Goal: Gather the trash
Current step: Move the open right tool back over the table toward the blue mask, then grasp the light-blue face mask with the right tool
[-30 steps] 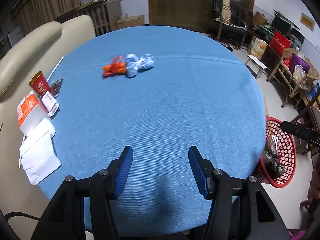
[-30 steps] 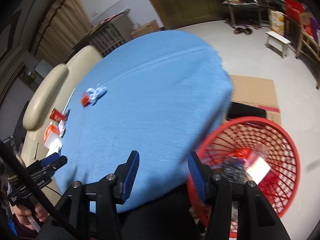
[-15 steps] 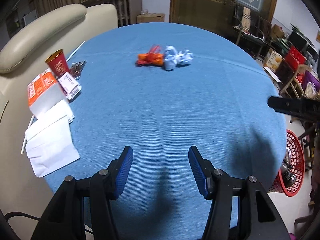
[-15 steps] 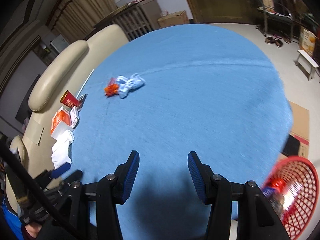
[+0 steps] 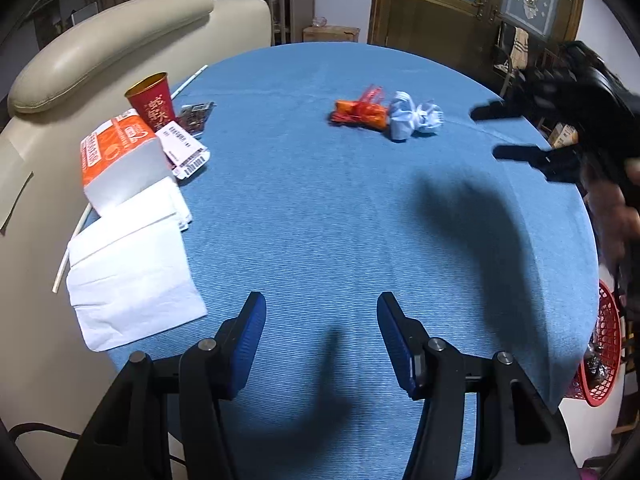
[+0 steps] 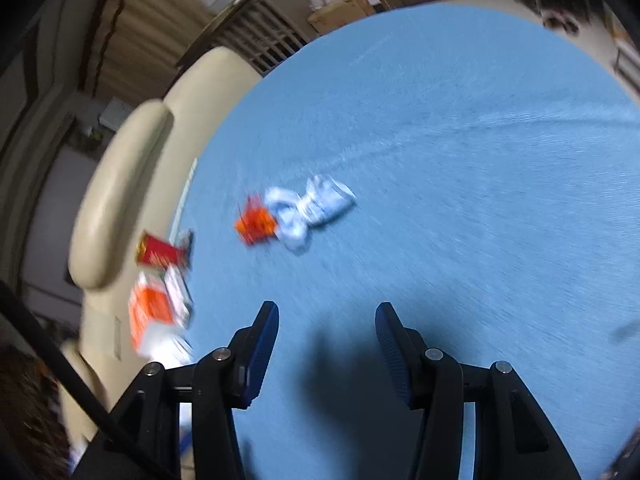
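On the round blue table (image 5: 320, 208) lie an orange-red wrapper (image 5: 358, 114) and a crumpled white-blue wrapper (image 5: 414, 118), side by side past the middle. The right wrist view, blurred, shows the same orange-red wrapper (image 6: 256, 224) and white-blue wrapper (image 6: 310, 210). At the left edge stand a red paper cup (image 5: 152, 100), an orange-white carton (image 5: 116, 156), a barcode label (image 5: 186, 152) and white napkins (image 5: 128, 268). My left gripper (image 5: 320, 328) hovers open over the near table, empty. My right gripper (image 6: 326, 334) is open and empty too; it also shows as the right gripper (image 5: 508, 132) at the right edge.
A red mesh basket (image 5: 604, 344) with dark trash stands on the floor at the table's right. A cream sofa (image 5: 100, 52) borders the left side. A white straw (image 5: 188, 80) lies by the cup. A wooden door and cluttered furniture fill the back.
Both grippers have swung left across the table. The basket slid out of the right wrist view, and the wrappers came nearer. The right gripper moved further into the left wrist view.
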Demonstrator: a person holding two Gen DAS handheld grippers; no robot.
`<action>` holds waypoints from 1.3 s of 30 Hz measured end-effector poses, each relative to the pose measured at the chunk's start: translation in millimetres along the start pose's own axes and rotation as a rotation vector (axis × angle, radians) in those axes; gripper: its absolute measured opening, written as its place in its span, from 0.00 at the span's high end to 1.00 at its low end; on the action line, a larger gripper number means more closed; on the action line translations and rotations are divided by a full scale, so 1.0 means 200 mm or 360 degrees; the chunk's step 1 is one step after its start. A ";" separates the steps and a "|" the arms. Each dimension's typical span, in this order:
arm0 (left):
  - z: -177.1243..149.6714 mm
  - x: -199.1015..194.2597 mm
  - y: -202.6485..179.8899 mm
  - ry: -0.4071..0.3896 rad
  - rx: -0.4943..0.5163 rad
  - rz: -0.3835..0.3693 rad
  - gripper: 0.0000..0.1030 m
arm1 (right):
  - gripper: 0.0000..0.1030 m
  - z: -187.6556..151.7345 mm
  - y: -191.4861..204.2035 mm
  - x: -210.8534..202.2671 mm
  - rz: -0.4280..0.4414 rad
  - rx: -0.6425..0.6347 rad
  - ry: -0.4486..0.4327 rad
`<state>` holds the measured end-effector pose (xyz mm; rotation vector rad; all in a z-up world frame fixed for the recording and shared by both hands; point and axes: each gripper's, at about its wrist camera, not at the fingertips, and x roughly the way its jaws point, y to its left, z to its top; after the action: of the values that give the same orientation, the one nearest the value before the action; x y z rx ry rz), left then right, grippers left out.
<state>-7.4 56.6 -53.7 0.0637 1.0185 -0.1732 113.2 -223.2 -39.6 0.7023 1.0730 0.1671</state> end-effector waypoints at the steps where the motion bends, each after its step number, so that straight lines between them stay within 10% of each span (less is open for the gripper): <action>1: 0.00 0.00 0.01 0.0001 -0.0008 0.0002 0.43 | 0.47 0.04 0.01 0.03 0.0003 0.0037 -0.0006; 18: 0.02 0.11 0.13 0.0047 -0.0041 -0.0018 0.43 | 0.47 0.33 0.02 0.48 -0.0061 0.0487 0.0022; 39: 0.60 0.26 0.14 -0.0094 -0.0105 0.0048 0.43 | 0.69 0.33 0.04 0.42 -0.0189 0.0130 -0.0052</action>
<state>125.1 61.7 -34.9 0.0141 0.9629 -0.1130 212.0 -209.5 -78.0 0.7099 1.0914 0.0099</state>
